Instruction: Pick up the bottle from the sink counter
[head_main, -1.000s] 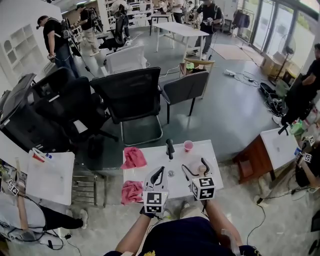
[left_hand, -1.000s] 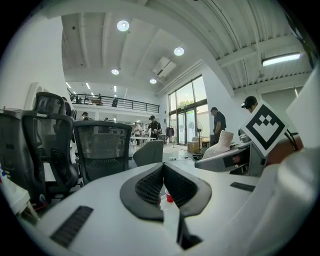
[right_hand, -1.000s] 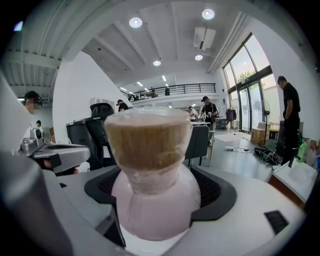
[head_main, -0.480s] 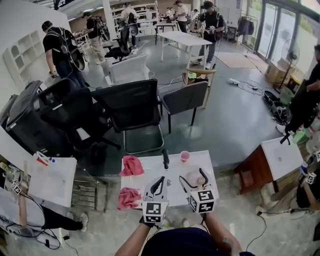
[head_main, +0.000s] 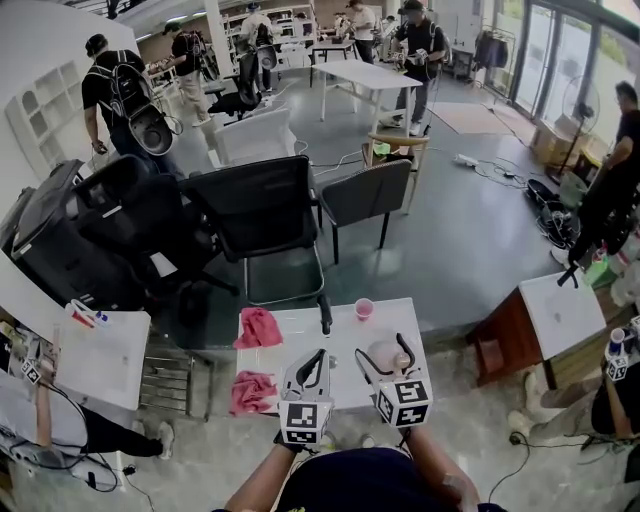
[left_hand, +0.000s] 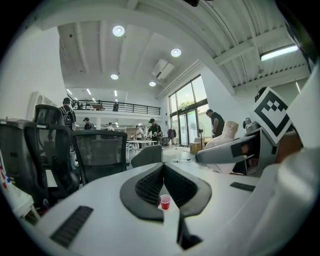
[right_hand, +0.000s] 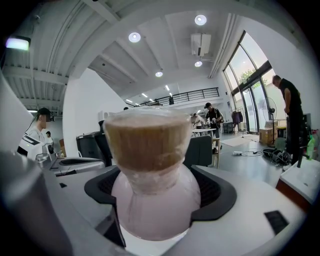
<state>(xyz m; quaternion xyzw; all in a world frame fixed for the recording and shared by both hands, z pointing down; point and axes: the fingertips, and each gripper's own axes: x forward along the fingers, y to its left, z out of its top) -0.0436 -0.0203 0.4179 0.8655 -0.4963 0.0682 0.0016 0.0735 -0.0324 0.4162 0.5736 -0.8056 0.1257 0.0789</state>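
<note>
down on the white table (head_main: 290, 335) in the head view, the bottle (head_main: 386, 357) sits on the right-hand side, right between the jaws of the right gripper (head_main: 381, 346). so the thing to grab isn't off in some direction, it's already inside the tool. the left gripper (head_main: 318, 357) hangs just beside it to the left, over bare tabletop. a small red cup (head_main: 364, 308) stands further back, and two pink cloths (head_main: 258, 327) lie well off to the left, none of it in the way.

over in the left gripper view, the jaws are pressed together at the tips with nothing in them. you can only see the cup (left_hand: 165, 201) through the little gap lower down, and it's way beyond the jaws.

up close in the right gripper view, the bottle (right_hand: 155, 205) stands upright, long axis vertical, brown cap (right_hand: 147, 142) on top. one jaw is on each side of its round pale belly, and the pads look snug against it, so i'd call that pinching the bottle. can't tell if its base has left the table yet.

my guess: the right hand does this alone, and the lift should go straight up along that upright axis. that rounded belly could slip if the grip is loose.
</note>
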